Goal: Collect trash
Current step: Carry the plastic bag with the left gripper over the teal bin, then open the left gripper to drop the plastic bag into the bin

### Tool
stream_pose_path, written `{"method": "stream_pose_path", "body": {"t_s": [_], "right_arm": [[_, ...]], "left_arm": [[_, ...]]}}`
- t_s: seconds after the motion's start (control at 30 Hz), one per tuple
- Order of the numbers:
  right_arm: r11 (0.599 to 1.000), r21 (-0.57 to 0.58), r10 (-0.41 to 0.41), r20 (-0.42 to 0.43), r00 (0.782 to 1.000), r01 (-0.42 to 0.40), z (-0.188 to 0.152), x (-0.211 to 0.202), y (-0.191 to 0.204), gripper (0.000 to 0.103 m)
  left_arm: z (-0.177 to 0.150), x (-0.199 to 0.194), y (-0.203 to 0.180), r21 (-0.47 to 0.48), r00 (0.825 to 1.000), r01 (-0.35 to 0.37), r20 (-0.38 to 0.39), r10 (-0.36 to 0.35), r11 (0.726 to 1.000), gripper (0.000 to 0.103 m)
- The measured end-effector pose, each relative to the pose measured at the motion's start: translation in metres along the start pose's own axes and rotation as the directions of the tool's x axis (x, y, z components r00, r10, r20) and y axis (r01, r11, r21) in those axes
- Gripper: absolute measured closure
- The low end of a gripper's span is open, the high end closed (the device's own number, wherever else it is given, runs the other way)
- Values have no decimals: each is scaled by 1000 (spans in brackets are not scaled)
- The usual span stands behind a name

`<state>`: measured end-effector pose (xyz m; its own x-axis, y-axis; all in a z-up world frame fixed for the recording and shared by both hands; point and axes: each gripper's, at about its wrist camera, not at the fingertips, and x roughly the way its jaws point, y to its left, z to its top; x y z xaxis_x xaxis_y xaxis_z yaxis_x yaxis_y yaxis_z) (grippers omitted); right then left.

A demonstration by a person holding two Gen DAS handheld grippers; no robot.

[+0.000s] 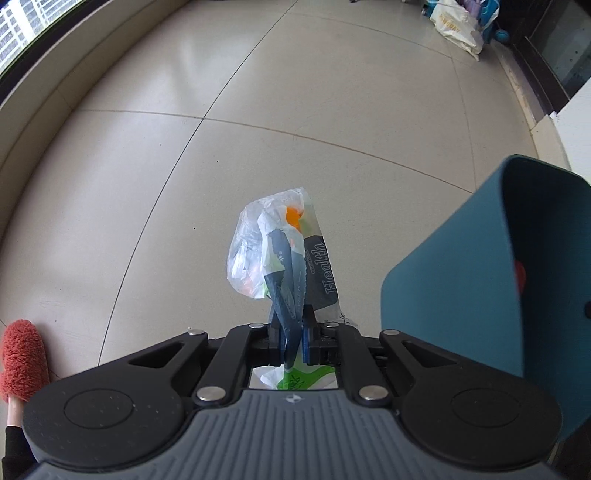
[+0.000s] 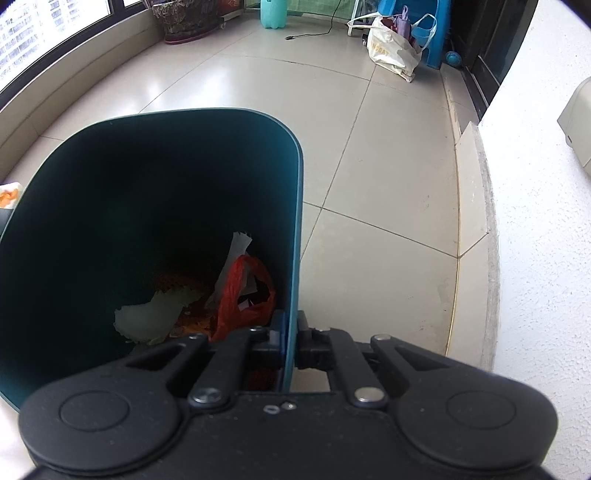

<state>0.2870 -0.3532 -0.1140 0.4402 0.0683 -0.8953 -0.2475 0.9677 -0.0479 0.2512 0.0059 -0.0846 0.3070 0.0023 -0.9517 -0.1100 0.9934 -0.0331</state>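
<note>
My left gripper is shut on a crumpled plastic wrapper, clear and white with dark blue print, an orange patch and the word "Health"; it hangs above the tiled floor. To its right stands the teal trash bin. In the right wrist view my right gripper is shut on the right wall of the teal bin, one finger inside and one outside. Inside the bin lie a red plastic bag, white paper and orange scraps.
Beige floor tiles stretch ahead to a curved window ledge. A white shopping bag, blue plastic furniture, a plant pot and a cable lie at the far end. A white wall rises on the right. A red fluffy slipper is at lower left.
</note>
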Motion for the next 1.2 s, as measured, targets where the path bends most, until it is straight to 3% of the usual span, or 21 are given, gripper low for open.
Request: {"method": "stream_pose_path", "body": {"t_s": [0.2, 0.43, 0.53, 0.73, 1.03, 1.2], "right_arm": [[1000, 7, -3, 3, 1000, 3, 0, -2, 0, 99], [1000, 7, -6, 4, 1000, 6, 3, 2, 1, 99], [1000, 17, 4, 8, 1000, -5, 2, 2, -1, 100], [1000, 23, 20, 11, 1000, -20, 1, 0, -5, 100], [1000, 5, 18, 17, 1000, -18, -1, -1, -4, 99], [1000, 3, 20, 17, 1000, -20, -2, -1, -2, 99]], "left_arm": [[-10, -82, -45, 130, 994, 65, 77, -75, 989, 96], [-9, -107, -102, 268, 982, 144, 83, -172, 953, 96], [-5, -95, -150, 344, 979, 149, 77, -186, 927, 95], [-19, -50, -201, 401, 987, 135, 28, -159, 906, 95], [-24, 22, -231, 412, 992, 123, -76, -101, 903, 95], [-24, 42, -240, 421, 993, 111, -71, -89, 900, 95]]}}
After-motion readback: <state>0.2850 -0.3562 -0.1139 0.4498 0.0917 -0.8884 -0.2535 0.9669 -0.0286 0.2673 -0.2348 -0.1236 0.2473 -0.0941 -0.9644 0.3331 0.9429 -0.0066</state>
